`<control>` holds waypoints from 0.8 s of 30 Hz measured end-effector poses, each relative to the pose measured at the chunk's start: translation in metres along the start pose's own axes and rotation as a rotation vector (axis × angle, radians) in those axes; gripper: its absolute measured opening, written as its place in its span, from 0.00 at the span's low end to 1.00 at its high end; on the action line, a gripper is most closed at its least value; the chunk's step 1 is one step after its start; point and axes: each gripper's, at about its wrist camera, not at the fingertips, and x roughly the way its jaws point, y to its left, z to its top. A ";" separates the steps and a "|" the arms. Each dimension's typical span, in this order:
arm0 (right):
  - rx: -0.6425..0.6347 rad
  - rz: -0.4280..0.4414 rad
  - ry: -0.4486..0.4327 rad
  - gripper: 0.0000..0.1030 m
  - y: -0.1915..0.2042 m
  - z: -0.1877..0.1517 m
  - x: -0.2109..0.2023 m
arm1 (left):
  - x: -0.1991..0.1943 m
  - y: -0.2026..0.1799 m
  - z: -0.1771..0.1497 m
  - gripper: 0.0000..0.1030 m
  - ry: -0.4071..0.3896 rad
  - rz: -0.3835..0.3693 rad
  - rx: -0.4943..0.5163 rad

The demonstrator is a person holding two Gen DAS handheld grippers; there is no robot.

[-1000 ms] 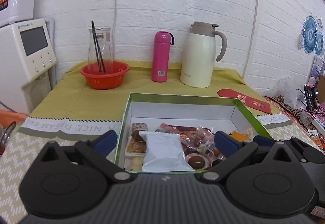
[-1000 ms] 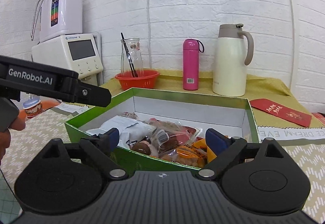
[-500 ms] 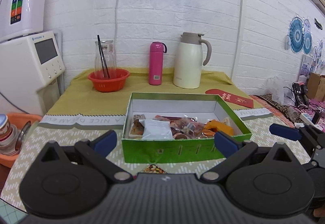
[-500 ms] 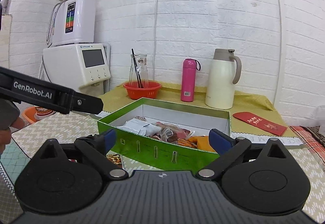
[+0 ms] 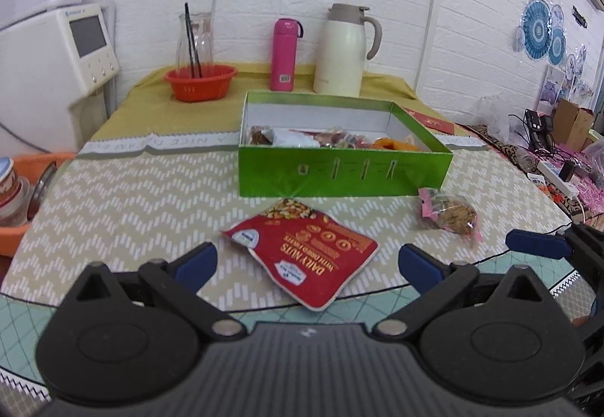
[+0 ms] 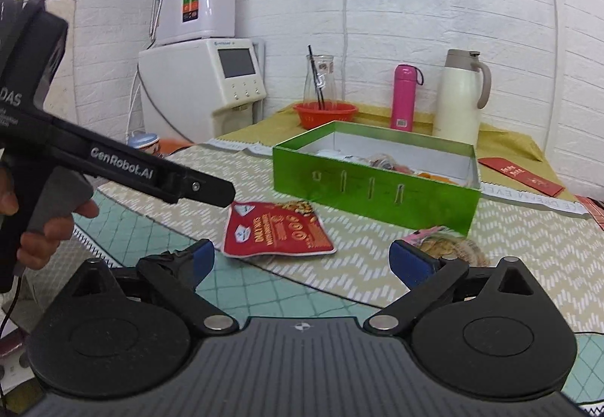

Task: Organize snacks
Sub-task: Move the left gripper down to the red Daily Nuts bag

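A green box [image 5: 339, 175] [image 6: 373, 186] with several wrapped snacks inside stands on the table. A red nut packet [image 5: 302, 258] [image 6: 275, 230] lies flat in front of it. A small clear-wrapped snack [image 5: 449, 215] [image 6: 449, 247] lies to the packet's right. My left gripper [image 5: 307, 266] is open and empty, just short of the red packet. My right gripper [image 6: 300, 260] is open and empty, near the table's front edge, with the packet just ahead of its left finger. The left gripper's body [image 6: 124, 171] shows in the right wrist view.
At the back stand an orange bowl [image 5: 200, 81] with a glass carafe, a pink bottle [image 5: 285, 54] and a cream thermos jug [image 5: 345, 50]. A red envelope [image 6: 523, 175] lies right of the box. A white appliance [image 5: 49, 39] stands at left.
Both grippers have pulled back from over the box toward the table's front edge. The red packet and the small wrapped snack have come into view in front of the box.
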 end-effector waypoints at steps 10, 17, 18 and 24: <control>-0.008 -0.038 0.069 1.00 -0.005 -0.009 0.020 | 0.034 0.025 -0.009 0.99 0.039 -0.030 -0.094; 0.071 -0.049 0.116 1.00 -0.023 -0.011 0.042 | 0.056 0.032 0.001 0.74 0.043 -0.043 -0.076; 0.082 -0.043 0.122 1.00 -0.025 -0.011 0.046 | 0.059 0.034 0.001 0.73 0.055 -0.055 -0.086; 0.135 -0.015 0.152 0.84 -0.034 -0.007 0.070 | 0.069 0.042 0.000 0.57 0.066 -0.072 -0.087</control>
